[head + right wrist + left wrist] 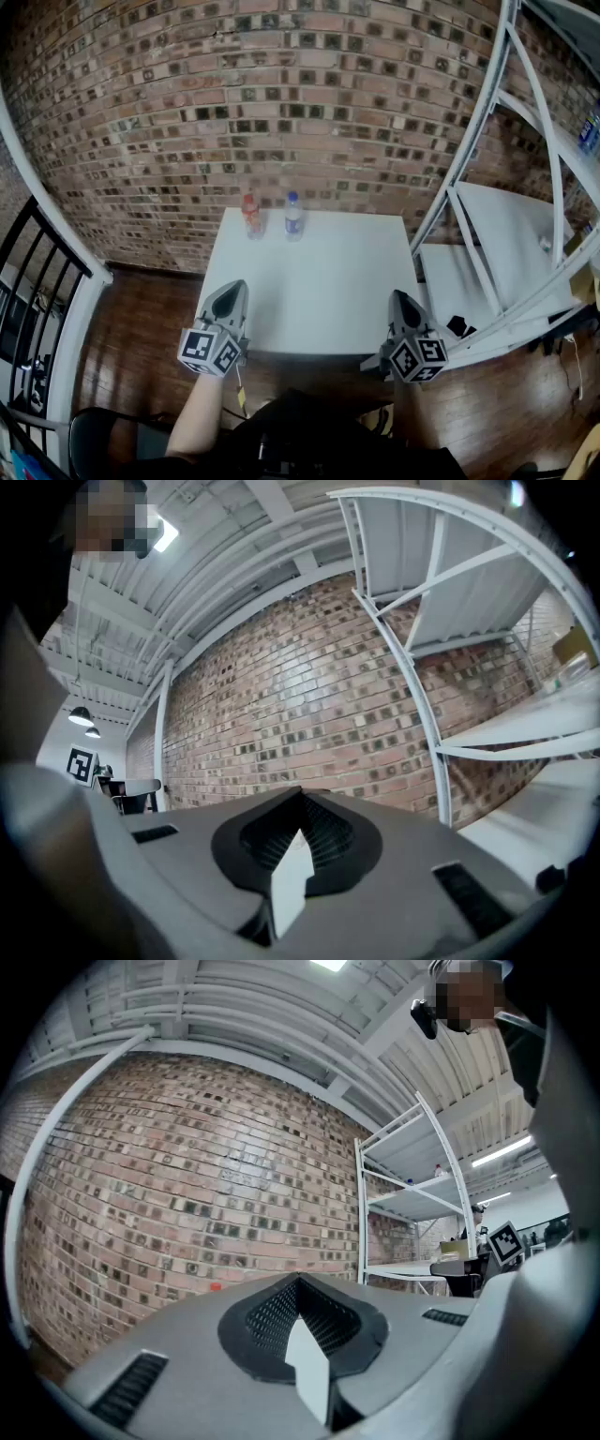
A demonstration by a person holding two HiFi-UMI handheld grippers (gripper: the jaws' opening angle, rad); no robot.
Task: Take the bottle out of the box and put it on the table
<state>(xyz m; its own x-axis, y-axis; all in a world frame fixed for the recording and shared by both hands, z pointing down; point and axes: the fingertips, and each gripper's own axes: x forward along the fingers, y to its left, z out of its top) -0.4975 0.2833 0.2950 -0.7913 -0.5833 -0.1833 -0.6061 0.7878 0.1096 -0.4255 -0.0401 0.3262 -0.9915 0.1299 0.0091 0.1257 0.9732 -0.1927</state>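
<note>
In the head view, a white square table (pixel 319 281) fills the centre of the frame, its far edge against a red-brown brick wall (pixel 262 103). 2 bottles stand upright at that far edge, just left of centre and just beside each other. The left one is a clear plastic bottle with a red cap and orange-red label (pixel 251 216). The right one is a clear plastic bottle with a blue cap and blue label (pixel 293 217).

The grey left gripper (pixel 234 287) shows at the lower left, over the table's near left corner. Its jaws are pressed together with nothing between them. The grey right gripper (pixel 401 298) shows at the lower right, over the near right corner. Its jaws are likewise together and empty. Both grippers point towards the wall and are well apart from the bottles. A forearm (pixel 202 412) runs from the bottom edge up to the left gripper.

A white metal shelving rack (pixel 487 234) takes up the right side of the frame. A black metal railing (pixel 37 300) crosses the left edge above a dark wooden floor (pixel 141 309).
</note>
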